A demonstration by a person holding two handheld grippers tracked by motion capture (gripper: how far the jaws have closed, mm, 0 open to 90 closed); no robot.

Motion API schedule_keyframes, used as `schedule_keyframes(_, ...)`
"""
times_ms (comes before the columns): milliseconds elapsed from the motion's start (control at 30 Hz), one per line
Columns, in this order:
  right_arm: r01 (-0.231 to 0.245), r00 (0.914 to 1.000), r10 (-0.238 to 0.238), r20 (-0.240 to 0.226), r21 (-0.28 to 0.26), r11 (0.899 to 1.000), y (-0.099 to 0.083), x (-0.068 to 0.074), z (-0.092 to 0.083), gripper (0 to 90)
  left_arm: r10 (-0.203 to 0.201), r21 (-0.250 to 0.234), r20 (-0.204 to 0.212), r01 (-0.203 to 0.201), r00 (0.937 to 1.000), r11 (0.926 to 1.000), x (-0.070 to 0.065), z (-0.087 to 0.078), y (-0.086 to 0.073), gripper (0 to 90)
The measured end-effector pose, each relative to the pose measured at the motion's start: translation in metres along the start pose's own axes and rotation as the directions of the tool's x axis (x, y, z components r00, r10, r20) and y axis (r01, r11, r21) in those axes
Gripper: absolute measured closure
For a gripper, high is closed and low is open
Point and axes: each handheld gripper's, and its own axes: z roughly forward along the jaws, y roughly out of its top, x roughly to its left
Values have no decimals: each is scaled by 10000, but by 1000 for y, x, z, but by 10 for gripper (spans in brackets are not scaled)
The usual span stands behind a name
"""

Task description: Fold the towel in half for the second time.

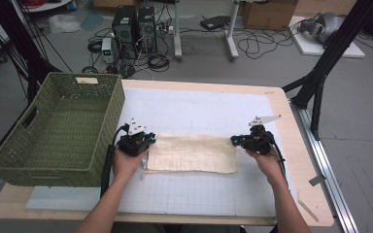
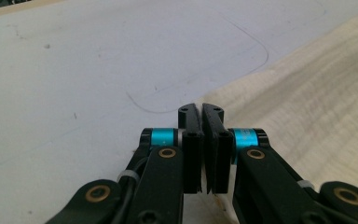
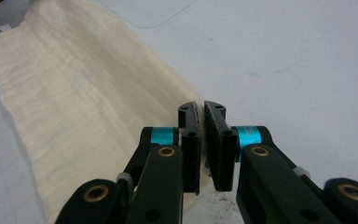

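Note:
A cream cloth (image 1: 192,153) lies folded into a long strip across the white gridded mat (image 1: 199,194). My left gripper (image 1: 150,141) sits at the strip's left end, low on the mat. In the left gripper view its jaws (image 2: 201,109) are pressed together on the far corner of the cloth (image 2: 307,107). My right gripper (image 1: 234,141) sits at the strip's right end. In the right gripper view it (image 3: 201,108) is pinched on the edge of the cloth (image 3: 84,107), which runs in between the pads.
A large green woven basket (image 1: 108,131) stands at the table's left, close to my left hand. The wooden table edge (image 1: 301,160) lies just right of my right hand. Black frame legs, computers and cables are on the floor beyond.

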Motion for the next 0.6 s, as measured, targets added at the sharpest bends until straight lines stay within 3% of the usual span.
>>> schedule_keyframes(167,-194,9995,186,-240,-326,9993,-6,2,-4,851,370,-371,12,-369,9993,9986,-3,-8,4,861)
schedule_keyframes(333,-29,9992,8,-401,-521,9986,-12,8,-12,850,871,-859,80,-861,9962,9926,-10,-17,2,860)
schedule_keyframes(600,280,9959,-341,-839,-732,9969,-23,24,-22,846,1041,-1170,325,-997,9940,9881,-15,-31,-13,858)
